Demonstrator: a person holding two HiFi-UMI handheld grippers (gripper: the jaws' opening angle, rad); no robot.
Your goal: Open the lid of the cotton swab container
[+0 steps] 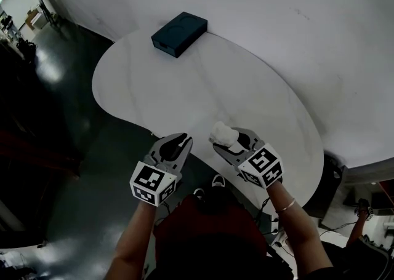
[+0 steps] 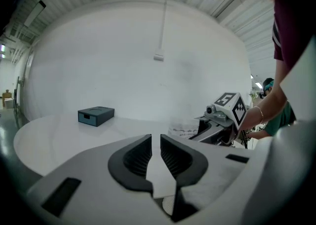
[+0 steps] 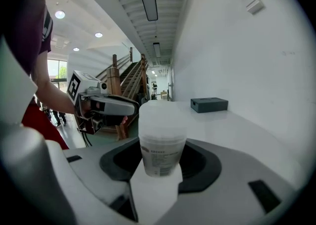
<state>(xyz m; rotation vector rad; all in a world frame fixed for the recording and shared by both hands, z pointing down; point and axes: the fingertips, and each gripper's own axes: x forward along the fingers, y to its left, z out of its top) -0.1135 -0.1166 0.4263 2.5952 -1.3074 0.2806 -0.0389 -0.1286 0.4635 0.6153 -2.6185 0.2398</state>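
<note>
The cotton swab container (image 1: 223, 134) is a small translucent white tub with a printed label, and its frosted lid (image 3: 162, 116) sits on top. My right gripper (image 1: 226, 140) is shut on it, the dark pads pressing on both sides of the tub (image 3: 161, 151), which stands upright above the table's near edge. To its left, my left gripper (image 1: 183, 143) is shut with nothing between its jaws, a short gap away from the container. In the left gripper view the tub (image 2: 183, 129) shows beside the right gripper (image 2: 217, 126).
A dark blue flat box (image 1: 178, 33) lies at the far end of the curved white table (image 1: 184, 88), close to the white wall. Dark floor lies to the left. The person's legs and shoes are below the grippers.
</note>
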